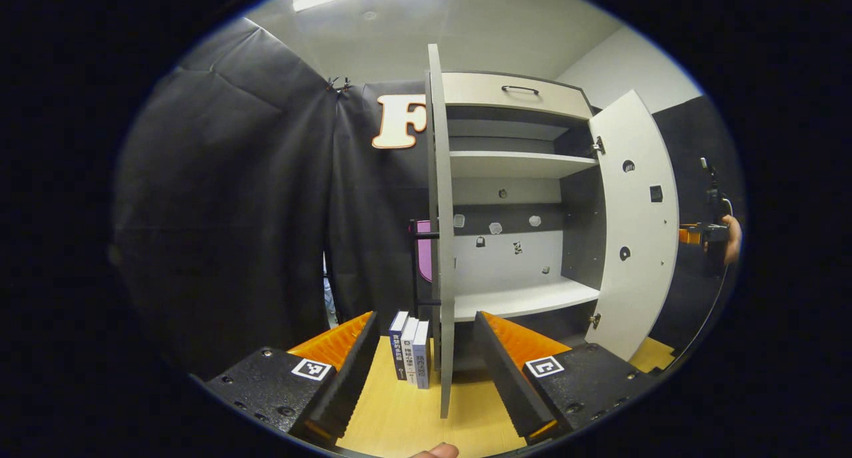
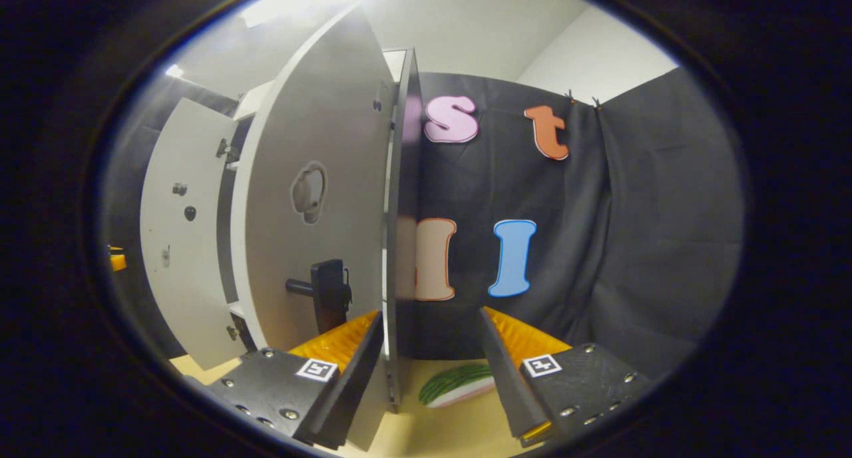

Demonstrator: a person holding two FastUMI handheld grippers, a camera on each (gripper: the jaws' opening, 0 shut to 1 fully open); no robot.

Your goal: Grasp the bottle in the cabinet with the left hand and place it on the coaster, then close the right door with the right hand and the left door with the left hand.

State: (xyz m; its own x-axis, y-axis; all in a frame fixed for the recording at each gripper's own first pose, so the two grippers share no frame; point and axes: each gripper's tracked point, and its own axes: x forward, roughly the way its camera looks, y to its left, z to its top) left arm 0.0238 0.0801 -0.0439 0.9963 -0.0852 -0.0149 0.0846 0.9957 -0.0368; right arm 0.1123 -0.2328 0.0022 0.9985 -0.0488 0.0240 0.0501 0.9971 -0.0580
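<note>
Left gripper view: left gripper (image 1: 426, 368) has its jaws spread wide, nothing between the pads, and the edge of the cabinet's left door (image 1: 440, 245) stands in the gap between the two fingers, seen edge-on, not touched by either as far as I can tell. Cabinet (image 1: 516, 178) is open, both doors swung out. Right door (image 1: 632, 231) hangs open on the right side of the cabinet, inner face showing with hinge holes. Shelves inside the cabinet look bare; bottom shelf (image 1: 526, 298) is white and has nothing standing on it. Drawer front with a dark handle (image 1: 520, 89) sits on top of the cabinet opening. Three books (image 1: 411, 350) stand upright on the wooden tabletop (image 1: 413, 418) just left of the left door's edge. Past the right door, far off, the other gripper (image 1: 705, 231) with a hand on it.

Right gripper view: right gripper (image 2: 432, 371), fingers wide apart, gripping nothing. Right door (image 2: 319, 198) is edge-on in the gap, its thin edge close to the left finger; contact can't be judged. Black handle (image 2: 326, 291) sticks out from the door's outer face. Beyond it the left door (image 2: 180, 231) stands open too. A green striped melon-slice item (image 2: 456, 385) lies on the tabletop between the fingers, just right of the door edge.

Bottle and coaster: can't place either from these frames.
</note>
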